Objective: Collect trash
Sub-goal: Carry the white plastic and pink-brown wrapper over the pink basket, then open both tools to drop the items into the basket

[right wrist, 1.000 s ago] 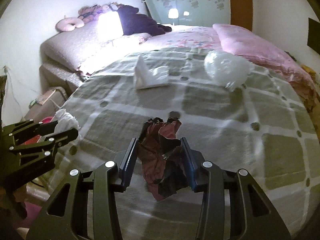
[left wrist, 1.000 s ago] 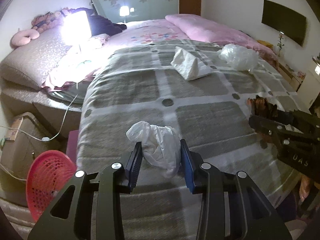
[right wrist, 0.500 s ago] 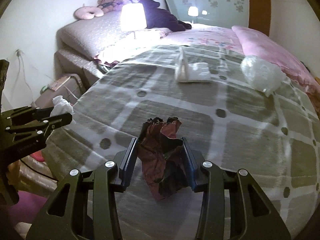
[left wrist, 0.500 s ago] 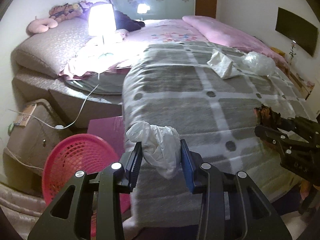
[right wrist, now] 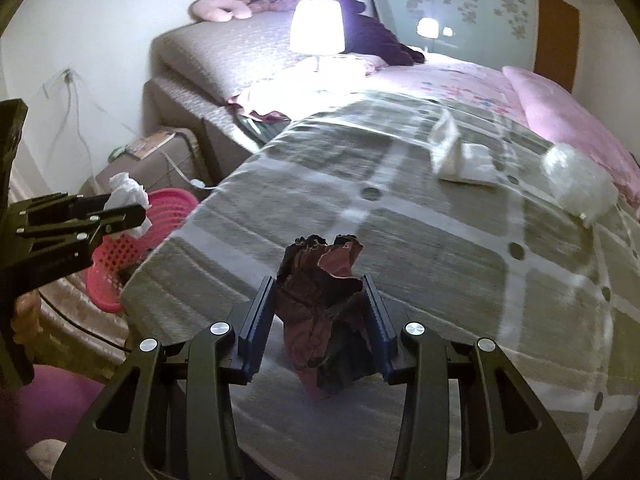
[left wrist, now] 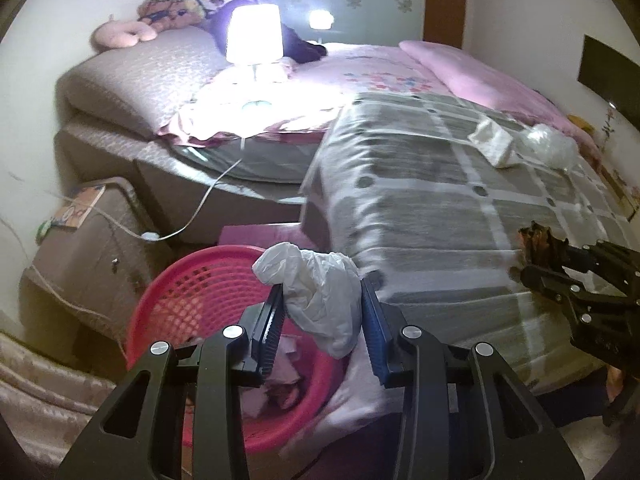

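Your left claw (left wrist: 322,312) pinches white crumpled paper (left wrist: 320,284), pink basket (left wrist: 192,292) at 8 o'clock. Your right claw (right wrist: 320,312) pinches dark red wrapper (right wrist: 320,304) over bed (right wrist: 440,280).

The crumpled wrapper (left wrist: 320,292) is white; the other crumpled wrapper (right wrist: 320,312) is dark red and black. The basket (left wrist: 192,292) at near left is bright pink with a lattice pattern. The blanket (right wrist: 420,264) shows grey squares, white bands and dark dots. The far pillow (left wrist: 472,76) is pink.
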The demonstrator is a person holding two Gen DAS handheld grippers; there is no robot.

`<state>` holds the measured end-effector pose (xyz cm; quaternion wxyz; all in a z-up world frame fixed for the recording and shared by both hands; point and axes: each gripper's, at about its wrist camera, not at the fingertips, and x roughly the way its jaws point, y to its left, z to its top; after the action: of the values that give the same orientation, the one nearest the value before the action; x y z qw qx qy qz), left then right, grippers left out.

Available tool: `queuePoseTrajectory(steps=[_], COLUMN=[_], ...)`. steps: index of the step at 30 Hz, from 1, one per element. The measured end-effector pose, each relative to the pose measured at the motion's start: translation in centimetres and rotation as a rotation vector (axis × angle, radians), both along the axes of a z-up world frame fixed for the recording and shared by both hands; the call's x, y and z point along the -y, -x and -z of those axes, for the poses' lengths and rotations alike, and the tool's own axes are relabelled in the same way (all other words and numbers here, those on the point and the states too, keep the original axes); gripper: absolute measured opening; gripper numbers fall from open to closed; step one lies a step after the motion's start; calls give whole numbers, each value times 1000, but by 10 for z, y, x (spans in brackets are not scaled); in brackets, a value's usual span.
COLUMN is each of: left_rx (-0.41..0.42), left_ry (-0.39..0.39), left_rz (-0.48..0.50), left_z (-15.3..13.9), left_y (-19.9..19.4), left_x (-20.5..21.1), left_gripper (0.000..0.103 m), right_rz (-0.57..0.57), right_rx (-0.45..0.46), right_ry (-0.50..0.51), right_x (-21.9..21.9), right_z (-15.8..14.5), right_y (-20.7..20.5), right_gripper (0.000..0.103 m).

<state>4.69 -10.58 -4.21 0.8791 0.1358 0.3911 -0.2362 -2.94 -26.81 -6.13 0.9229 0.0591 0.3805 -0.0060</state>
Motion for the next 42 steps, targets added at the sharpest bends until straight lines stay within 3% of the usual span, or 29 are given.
queuePoseTrajectory(steps=[17, 42], left_rx=[-11, -32], left_ry=[1, -34], left_rz=[-183, -288], left_z=[9, 24], left_y=[-23, -46], left_x=[-66, -89], left_gripper=[35, 35], right_rz=[-176, -294], right_rx=[-15, -35], right_ry=[15, 7], right_x=[-70, -125], right_z=[-5, -8], right_y=[-36, -89], right_gripper=[42, 42])
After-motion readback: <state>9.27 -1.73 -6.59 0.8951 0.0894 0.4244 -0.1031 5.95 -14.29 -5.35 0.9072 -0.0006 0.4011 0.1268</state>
